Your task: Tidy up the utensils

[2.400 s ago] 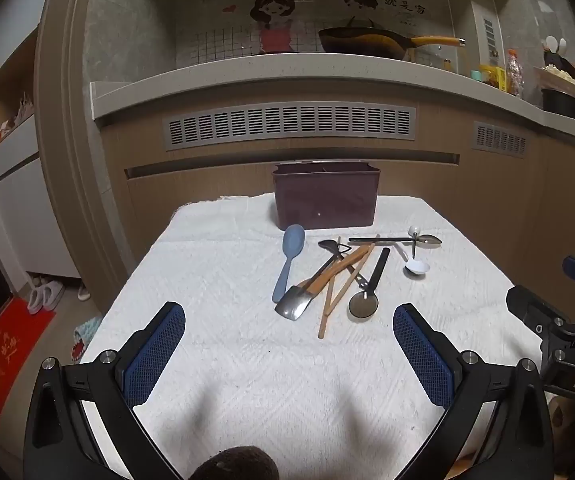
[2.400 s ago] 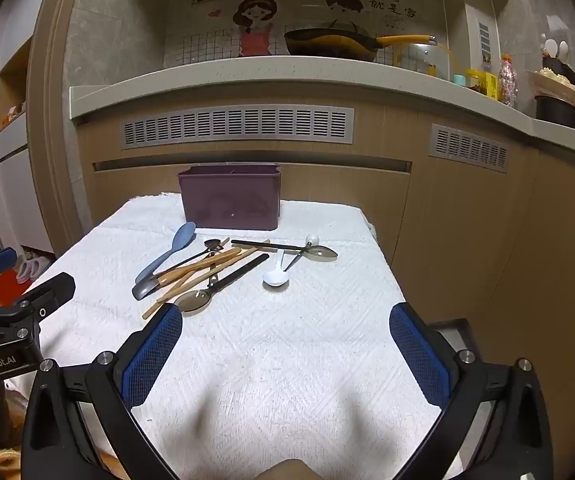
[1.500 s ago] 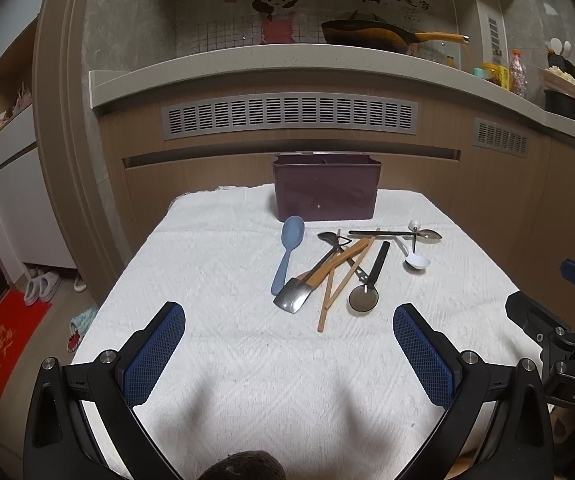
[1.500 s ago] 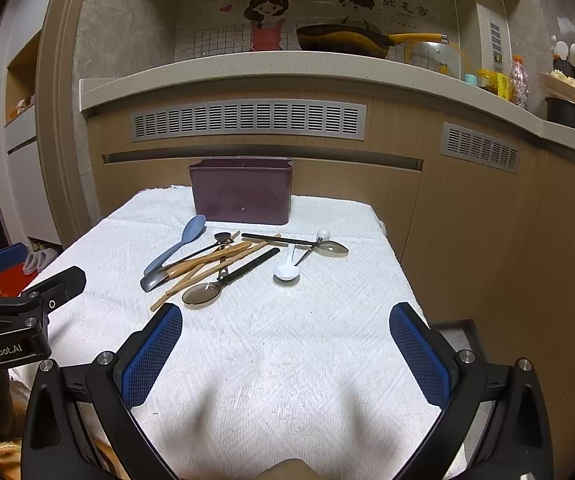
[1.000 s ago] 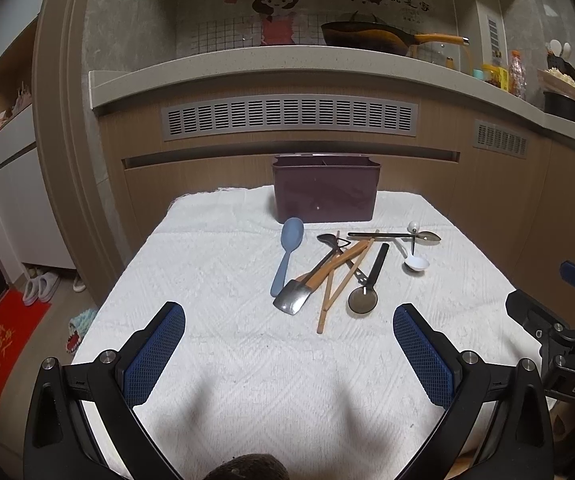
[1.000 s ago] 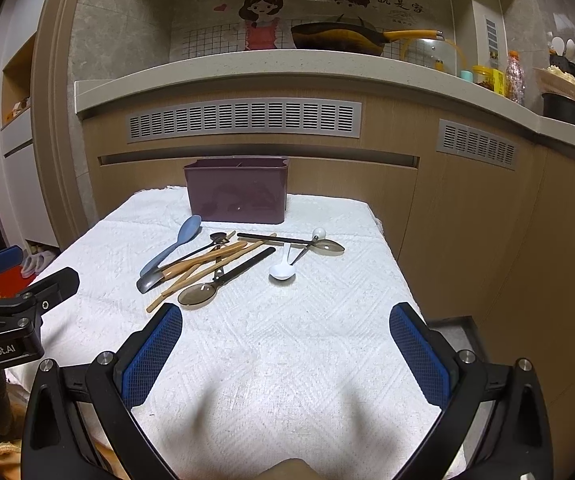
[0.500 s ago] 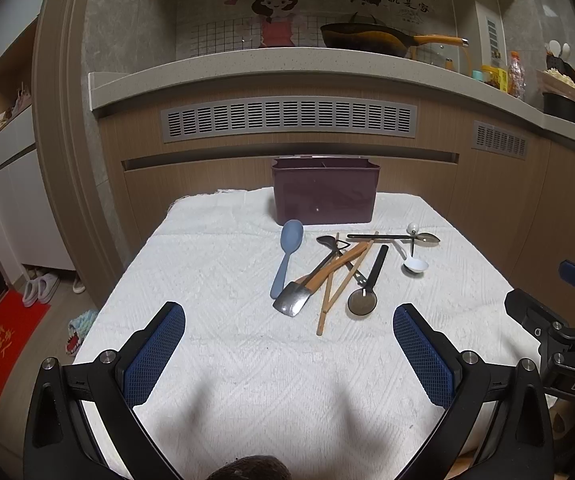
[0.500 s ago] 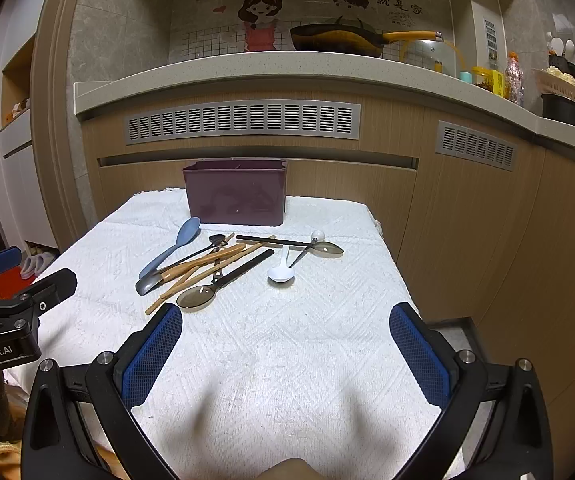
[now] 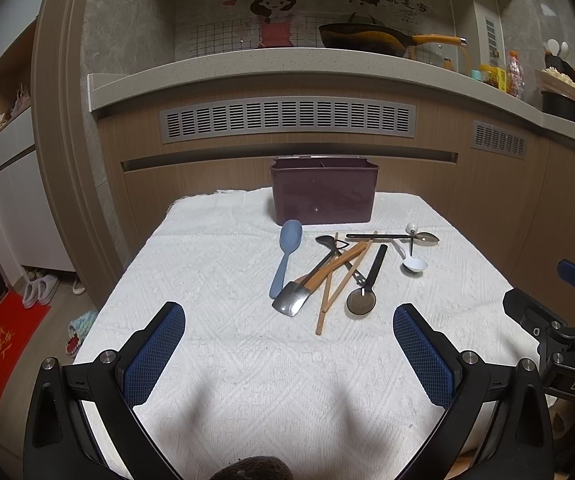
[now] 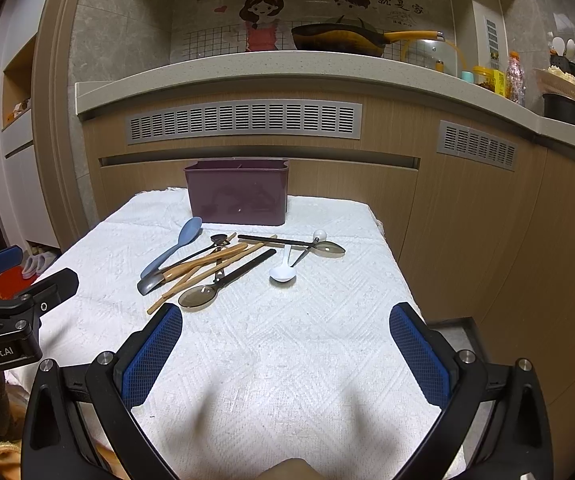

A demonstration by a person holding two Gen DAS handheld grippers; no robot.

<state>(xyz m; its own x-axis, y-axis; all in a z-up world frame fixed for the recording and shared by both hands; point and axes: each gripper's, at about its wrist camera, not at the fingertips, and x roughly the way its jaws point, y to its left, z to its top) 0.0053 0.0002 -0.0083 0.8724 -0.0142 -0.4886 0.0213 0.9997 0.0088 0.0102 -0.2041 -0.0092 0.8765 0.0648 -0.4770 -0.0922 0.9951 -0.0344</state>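
The utensils (image 9: 339,268) lie heaped mid-counter just before the bin (image 9: 324,190), handles mostly running toward it. Both grippers, left (image 9: 289,354) and right (image 10: 285,354), hover gaping and empty nearside; the left looks squarer on the heap.

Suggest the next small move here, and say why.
Probably ease the left claw forward toward the blue spoon. Both claws are open and hold nothing, short of the pile, and every utensil lies on the white cloth in front of the purple holder. The blue spoon lies at the pile's left edge, seemingly clear of the crossed chopsticks, so it looks easiest.
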